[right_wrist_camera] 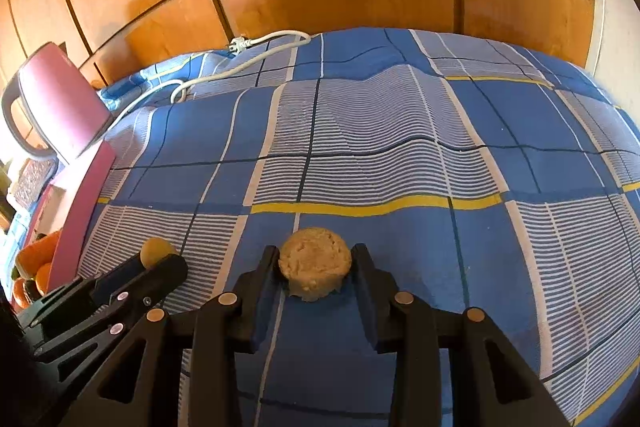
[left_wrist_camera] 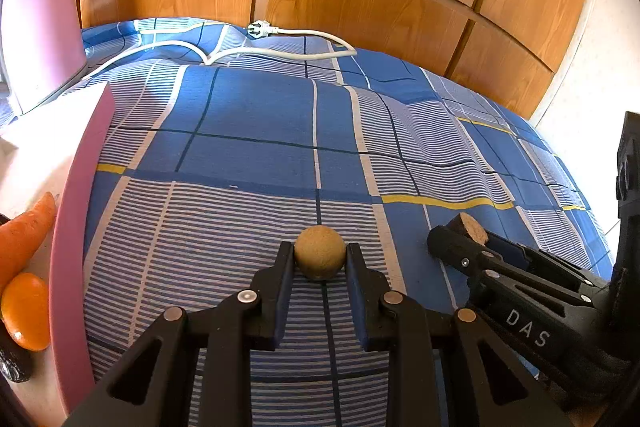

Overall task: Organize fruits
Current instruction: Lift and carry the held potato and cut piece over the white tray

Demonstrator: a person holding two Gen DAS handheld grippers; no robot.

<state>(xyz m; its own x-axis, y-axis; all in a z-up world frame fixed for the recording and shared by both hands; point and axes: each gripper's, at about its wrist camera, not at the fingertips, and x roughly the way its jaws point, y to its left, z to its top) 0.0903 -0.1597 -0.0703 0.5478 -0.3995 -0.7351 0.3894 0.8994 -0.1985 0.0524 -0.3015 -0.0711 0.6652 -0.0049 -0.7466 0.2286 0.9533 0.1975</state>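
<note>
From the left wrist, a pink tray (left_wrist_camera: 76, 235) at the bed's (left_wrist_camera: 256, 131) left edge holds a carrot (left_wrist_camera: 24, 231), an orange (left_wrist_camera: 26, 311) and something dark. The left hand-held gripper (left_wrist_camera: 320, 259) is clamped on a small brown ball (left_wrist_camera: 319, 253) at its fingertips, above the checked bedspread.

From the right wrist, a pink kettle (right_wrist_camera: 60, 111) shows fully, handle included. The right hand-held gripper (right_wrist_camera: 316, 267) grips a cut brown fruit half (right_wrist_camera: 315, 263), pale flesh facing the camera.

At the lower left edge of the left wrist picture, a dark fruit (left_wrist_camera: 14, 363) is cut off. The carrot (left_wrist_camera: 24, 235) too.
</note>
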